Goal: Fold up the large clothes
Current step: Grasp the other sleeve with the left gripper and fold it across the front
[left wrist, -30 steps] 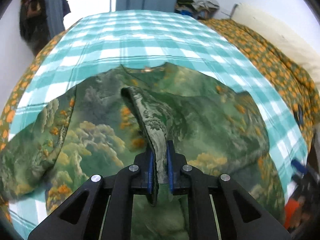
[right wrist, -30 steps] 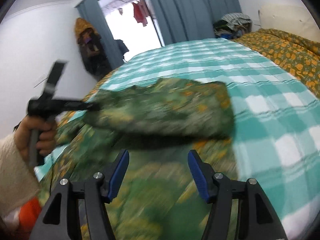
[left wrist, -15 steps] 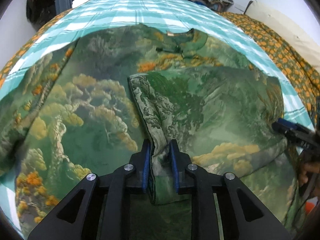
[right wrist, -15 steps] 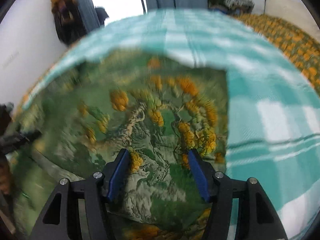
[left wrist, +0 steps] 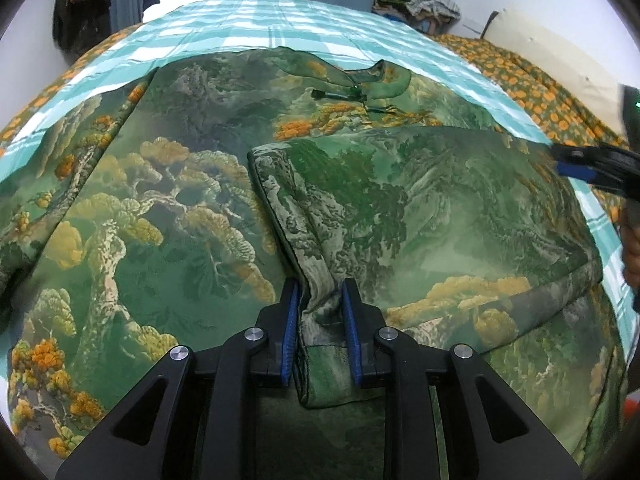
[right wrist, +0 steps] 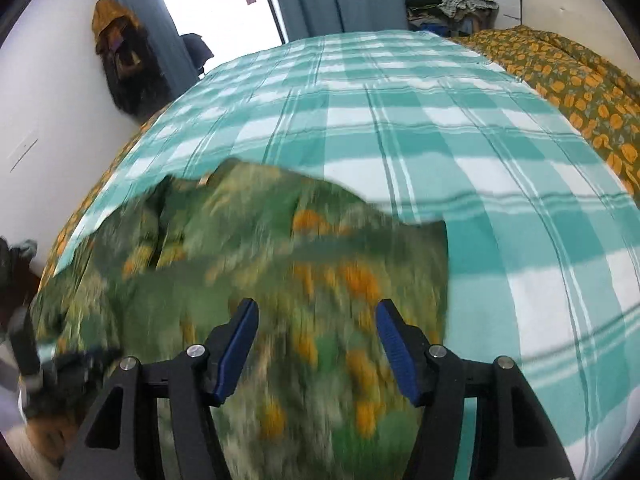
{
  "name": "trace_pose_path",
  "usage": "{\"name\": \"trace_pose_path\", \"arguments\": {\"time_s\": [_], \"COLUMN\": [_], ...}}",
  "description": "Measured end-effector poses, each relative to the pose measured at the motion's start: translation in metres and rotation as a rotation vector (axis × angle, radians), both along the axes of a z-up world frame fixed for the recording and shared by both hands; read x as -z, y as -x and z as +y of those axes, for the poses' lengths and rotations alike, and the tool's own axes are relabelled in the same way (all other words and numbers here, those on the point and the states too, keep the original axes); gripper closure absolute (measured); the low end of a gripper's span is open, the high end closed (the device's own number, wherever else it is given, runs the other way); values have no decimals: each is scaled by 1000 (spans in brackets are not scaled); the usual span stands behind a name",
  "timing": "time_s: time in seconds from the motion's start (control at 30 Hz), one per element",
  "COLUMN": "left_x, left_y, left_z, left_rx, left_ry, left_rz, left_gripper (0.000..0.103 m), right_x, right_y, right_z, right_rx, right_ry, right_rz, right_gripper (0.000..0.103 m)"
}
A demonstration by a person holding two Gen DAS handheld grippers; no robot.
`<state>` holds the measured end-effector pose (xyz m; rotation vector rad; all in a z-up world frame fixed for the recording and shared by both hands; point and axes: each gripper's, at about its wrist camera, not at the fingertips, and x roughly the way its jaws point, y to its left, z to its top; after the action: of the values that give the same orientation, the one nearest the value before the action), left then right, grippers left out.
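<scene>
A large green garment (left wrist: 180, 220) printed with trees and orange foliage lies spread on the bed. Its right side (left wrist: 440, 220) is folded over onto the middle. My left gripper (left wrist: 319, 334) is low over the garment, and its jaws stand slightly apart around the folded edge (left wrist: 316, 292). My right gripper (right wrist: 316, 344) is open and empty above the garment's right part (right wrist: 320, 280), which is blurred in the right wrist view. The right gripper also shows at the right edge of the left wrist view (left wrist: 592, 166).
The bed carries a teal and white checked sheet (right wrist: 440, 120) and an orange-flowered quilt (right wrist: 580, 76) along the right side. Dark clothes (right wrist: 124, 64) hang on the far left wall. A pile of clothes (right wrist: 456, 4) sits at the far corner.
My left gripper has lowered the folded edge onto the garment and loosened its jaws. My right gripper has pulled back to the right, open.
</scene>
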<state>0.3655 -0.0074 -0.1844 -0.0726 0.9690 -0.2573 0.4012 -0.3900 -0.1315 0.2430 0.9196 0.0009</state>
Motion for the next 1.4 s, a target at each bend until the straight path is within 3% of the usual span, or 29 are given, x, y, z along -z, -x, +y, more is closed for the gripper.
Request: {"name": "trace_pose_path", "arguments": {"time_s": [0.1,0.17,0.33,0.53,0.7,0.77,0.8,0.83,0.87,0.9,0.93,1.07,1.17,1.4], "left_x": [0,1,2,1,-1,-6,-10,-14,-21,-27,-34,-48,-55,-68], "left_y": [1,1,2,3,2,2,3,4,9,15,26,72,113,191], "left_z": [-1,-1,-1,-3,-10,-10,-9,-7,-3,1,7,32,57,128], "left_rx": [0,0,-2,-4,-4,-3,-4,-9,-20,-28,-29,-14,-33,-194], "left_ry": [-11,-13,-7,-20,-55,-65,-69,-74,-82,-85,-73,-47,-69,-47], "left_rz": [-6,-5,-8,-15,-10,0,9,17,19,16,12,29,26,15], "left_gripper": [82,82,82,82,81,78,70,53,43,25,17,17,16,14], "right_x": [49,66,47,11,54,56,52,44,36,24,19,-5,-5,0], "right_y": [-28,-27,-6,65,67,65,65,69,74,86,93,163,216,294], "right_z": [-2,-3,9,45,57,58,58,60,62,65,66,78,87,107], "right_rx": [35,47,34,-69,-65,-44,-32,-17,-7,-3,-4,-9,7,61], "right_ry": [-47,-59,3,34,41,37,42,51,58,60,61,79,102,117], "right_rz": [133,127,110,47,118,105,104,91,71,40,23,-58,-75,-125], "right_gripper": [41,40,40,40,40,40,40,40,40,40,40,38,33,33]}}
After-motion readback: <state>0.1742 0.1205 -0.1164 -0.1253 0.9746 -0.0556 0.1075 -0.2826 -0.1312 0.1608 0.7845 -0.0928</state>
